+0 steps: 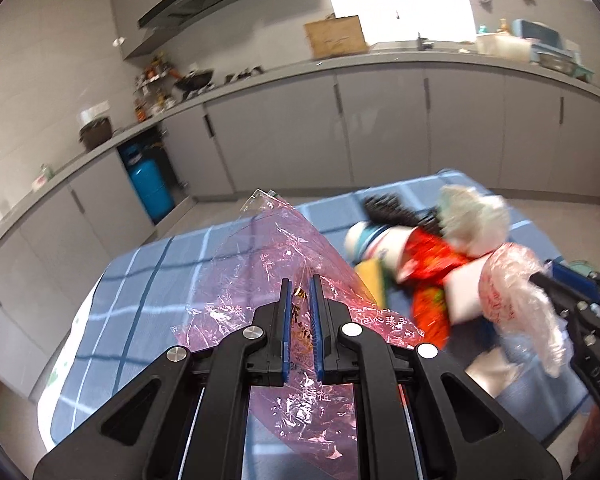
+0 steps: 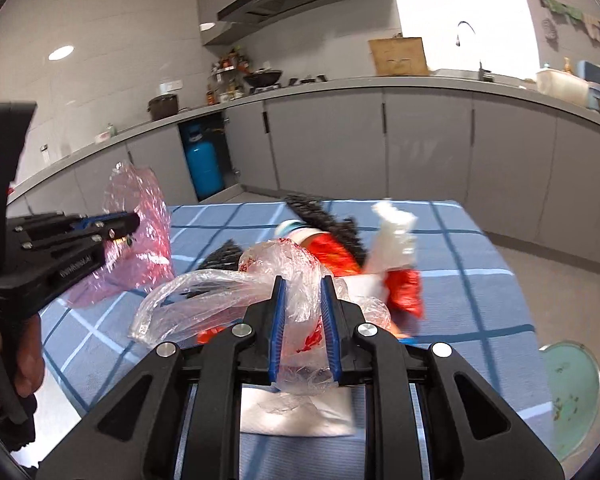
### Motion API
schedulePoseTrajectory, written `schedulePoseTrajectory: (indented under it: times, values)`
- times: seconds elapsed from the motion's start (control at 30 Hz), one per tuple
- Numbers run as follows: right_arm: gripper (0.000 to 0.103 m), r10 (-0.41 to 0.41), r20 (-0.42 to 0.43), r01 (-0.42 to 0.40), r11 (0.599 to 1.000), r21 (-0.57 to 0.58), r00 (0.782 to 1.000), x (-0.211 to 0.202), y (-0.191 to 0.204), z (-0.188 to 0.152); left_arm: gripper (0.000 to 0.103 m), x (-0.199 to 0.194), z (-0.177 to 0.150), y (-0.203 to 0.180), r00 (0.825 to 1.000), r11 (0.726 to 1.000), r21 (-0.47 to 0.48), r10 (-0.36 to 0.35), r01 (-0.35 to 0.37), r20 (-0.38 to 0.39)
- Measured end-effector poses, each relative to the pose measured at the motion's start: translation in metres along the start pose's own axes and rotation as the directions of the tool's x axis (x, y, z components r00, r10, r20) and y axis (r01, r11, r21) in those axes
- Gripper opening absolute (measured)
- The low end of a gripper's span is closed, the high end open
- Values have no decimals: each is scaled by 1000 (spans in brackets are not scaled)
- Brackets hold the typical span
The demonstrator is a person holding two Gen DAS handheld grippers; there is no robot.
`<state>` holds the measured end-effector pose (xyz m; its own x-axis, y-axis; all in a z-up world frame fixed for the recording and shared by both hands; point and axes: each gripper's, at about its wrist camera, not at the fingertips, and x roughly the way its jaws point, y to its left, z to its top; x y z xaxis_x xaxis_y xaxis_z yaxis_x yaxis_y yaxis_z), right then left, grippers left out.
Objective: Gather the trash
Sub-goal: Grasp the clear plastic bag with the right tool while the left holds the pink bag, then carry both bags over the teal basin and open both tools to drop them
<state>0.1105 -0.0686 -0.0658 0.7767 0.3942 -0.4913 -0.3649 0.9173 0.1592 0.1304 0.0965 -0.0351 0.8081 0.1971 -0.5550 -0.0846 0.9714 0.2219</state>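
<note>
Across the middle of both views spreads a desk (image 2: 480,264) under a blue checked cloth, with grey kitchen cabinets (image 2: 324,148) and a blue gas cylinder (image 2: 202,164) behind it toward twelve o'clock. On the desk lies a heap of trash: a red wrapper (image 2: 332,254), a crumpled white bag (image 2: 394,236), a black brush (image 2: 324,214) and a white cup (image 1: 366,240), packed close together at about one o'clock of the right wrist view. At four o'clock of that view a round green stool (image 2: 572,388) stands beside the desk. Nearer, the left gripper (image 1: 300,308) has its jaws clenched on a pink plastic wrapper (image 1: 276,248), which stands up above the cloth. The right gripper (image 2: 303,316) has its jaws clamped on a clear plastic bag (image 2: 204,296) with red marks, its loose end trailing toward nine o'clock. A white paper sheet (image 2: 296,412) lies flat on the cloth under the right gripper. A hand (image 2: 24,364) grips the left gripper's handle at eight o'clock.
</note>
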Motion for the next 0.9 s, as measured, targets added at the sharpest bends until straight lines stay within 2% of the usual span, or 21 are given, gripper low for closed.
schedulePoseTrajectory:
  times: [0.23,0.4,0.67,0.9]
  values:
    - [19,-96,23,94,993,73,995,-13,-56,-2,10,2,28,-63,994,991,84,-104,101,32]
    - [19,-185,22,181,974,133,982,-29,-102,-10,10,7,44,-127,980,970,157,-194,186,39]
    - [19,-352,-21,347,908,236,936,-55,-189,-31,10,15,54,-215,947,920,244,-321,307,15]
    - [19,-441,-80,444,849,285,894,-64,-245,-54,10,18,47,-283,912,868,299,-409,397,-24]
